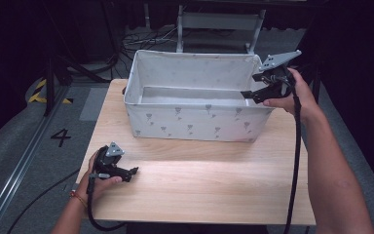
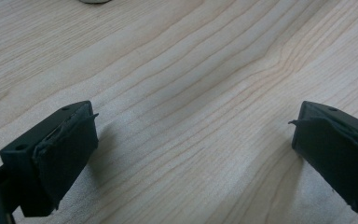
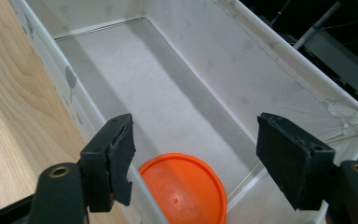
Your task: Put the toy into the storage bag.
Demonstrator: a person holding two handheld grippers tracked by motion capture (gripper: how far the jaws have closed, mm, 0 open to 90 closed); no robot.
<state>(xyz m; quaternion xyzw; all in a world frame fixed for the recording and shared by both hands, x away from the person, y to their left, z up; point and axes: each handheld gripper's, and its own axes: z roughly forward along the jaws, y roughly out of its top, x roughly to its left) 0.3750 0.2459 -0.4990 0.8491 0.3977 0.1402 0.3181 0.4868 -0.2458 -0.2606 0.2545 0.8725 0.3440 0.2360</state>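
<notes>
- Pale wood worktop (image 1: 199,180) carried one white fabric bin (image 1: 195,122) with small grey printed motifs on its walls.
- Left hand-held gripper (image 1: 132,173) rested low on the worktop near its front left corner, held in the person's left hand (image 1: 97,178), jaws pointing right and spread wide with nothing between them.
- Right hand-held gripper (image 1: 248,95) was raised at the bin's right end, held in the person's right hand (image 1: 292,97), tilted down over the rim, jaws spread apart and gripping nothing.
- One orange disc (image 3: 184,189) lay flat on the bin's floor at that near end, below the spread jaws in the right gripper view.
- Counted: two grippers, one bin, one disc.
- A black "4" (image 1: 61,137) was marked on the grey floor (image 1: 19,146) left of the worktop.
</notes>
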